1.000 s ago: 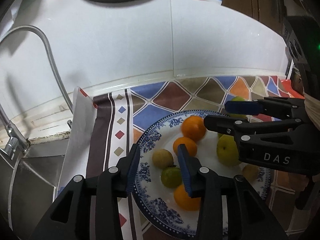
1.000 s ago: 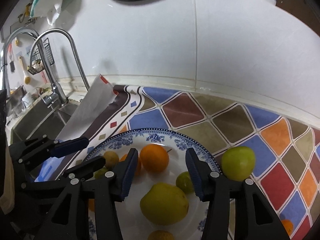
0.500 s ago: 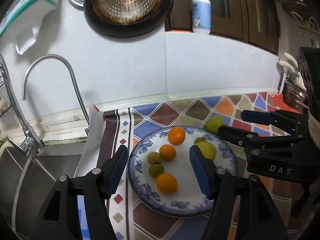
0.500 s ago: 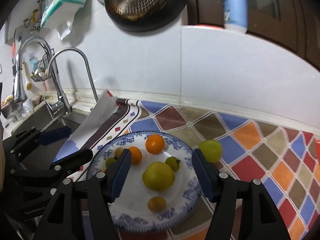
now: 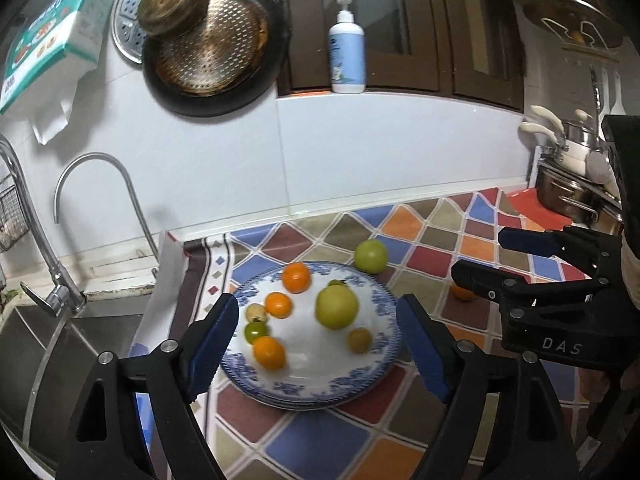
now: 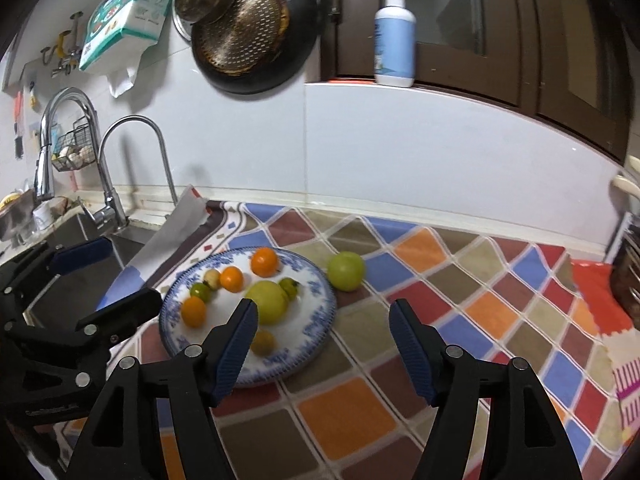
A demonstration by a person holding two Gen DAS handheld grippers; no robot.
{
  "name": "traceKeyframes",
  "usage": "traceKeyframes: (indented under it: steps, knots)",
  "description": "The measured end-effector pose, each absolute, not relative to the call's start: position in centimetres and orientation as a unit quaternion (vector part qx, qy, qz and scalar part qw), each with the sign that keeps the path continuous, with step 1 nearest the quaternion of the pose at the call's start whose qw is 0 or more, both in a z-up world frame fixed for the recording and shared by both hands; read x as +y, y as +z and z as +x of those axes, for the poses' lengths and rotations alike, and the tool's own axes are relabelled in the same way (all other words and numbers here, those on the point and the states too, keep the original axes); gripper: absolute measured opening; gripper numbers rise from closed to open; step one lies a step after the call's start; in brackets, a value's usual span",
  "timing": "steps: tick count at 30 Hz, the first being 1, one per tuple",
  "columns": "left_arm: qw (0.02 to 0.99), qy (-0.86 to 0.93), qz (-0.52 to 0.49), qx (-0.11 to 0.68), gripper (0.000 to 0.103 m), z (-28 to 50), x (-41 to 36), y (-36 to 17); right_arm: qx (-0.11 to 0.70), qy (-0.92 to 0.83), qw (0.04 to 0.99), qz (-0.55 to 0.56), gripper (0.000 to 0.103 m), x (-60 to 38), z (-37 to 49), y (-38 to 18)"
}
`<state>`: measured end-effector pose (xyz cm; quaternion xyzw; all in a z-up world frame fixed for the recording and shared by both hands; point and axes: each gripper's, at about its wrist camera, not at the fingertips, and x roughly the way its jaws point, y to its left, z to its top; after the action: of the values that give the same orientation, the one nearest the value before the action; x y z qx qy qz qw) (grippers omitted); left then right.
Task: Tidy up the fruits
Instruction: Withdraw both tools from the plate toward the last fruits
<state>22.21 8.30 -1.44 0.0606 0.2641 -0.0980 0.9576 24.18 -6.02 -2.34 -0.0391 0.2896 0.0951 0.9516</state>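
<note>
Bkgd only: curved chrome faucet (image 5: 92,184) over steel sink (image 5: 48,344) at left, multicolour diamond-pattern cloth (image 6: 460,288) covering counter. Dark perforated pan (image 5: 216,52) hangs on white tile wall, blue/white pump bottle (image 6: 394,36) on ledge by dark wood cabinet (image 6: 520,40). Steel pots (image 5: 572,188) at far right, green/white box (image 6: 124,12) up top left.

My left hand-held gripper (image 5: 316,344) and right hand-held gripper (image 6: 322,340) are black with blue ribbed pads. The plate (image 5: 360,384) is white with a blue floral rim. On it: three orange fruits, a large yellow-green fruit (image 5: 337,306), a small dark green one (image 5: 253,331), two dull tan ones. A green fruit (image 5: 371,255) lies off the plate. The cloth (image 6: 460,280) on the surface shows diamonds in orange, blue, red, brown and olive with white lines. The wall tiles (image 5: 360,152) are white; the bottle (image 5: 347,56) is pale blue and white.
</note>
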Motion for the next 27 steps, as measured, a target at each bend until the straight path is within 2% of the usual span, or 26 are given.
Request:
traceKeyframes:
  steps: [15,27]
  knots:
    - [0.960,-0.079,0.053,0.264,0.095,21.7,2.1,-1.3,0.300,0.082,0.949,-0.050,0.069,-12.7,22.9,-2.4]
    - [0.949,-0.064,0.089,0.294,0.097,23.8,-0.8,-3.6,0.330,0.097,0.938,-0.038,0.069,-15.9,25.5,-5.3]
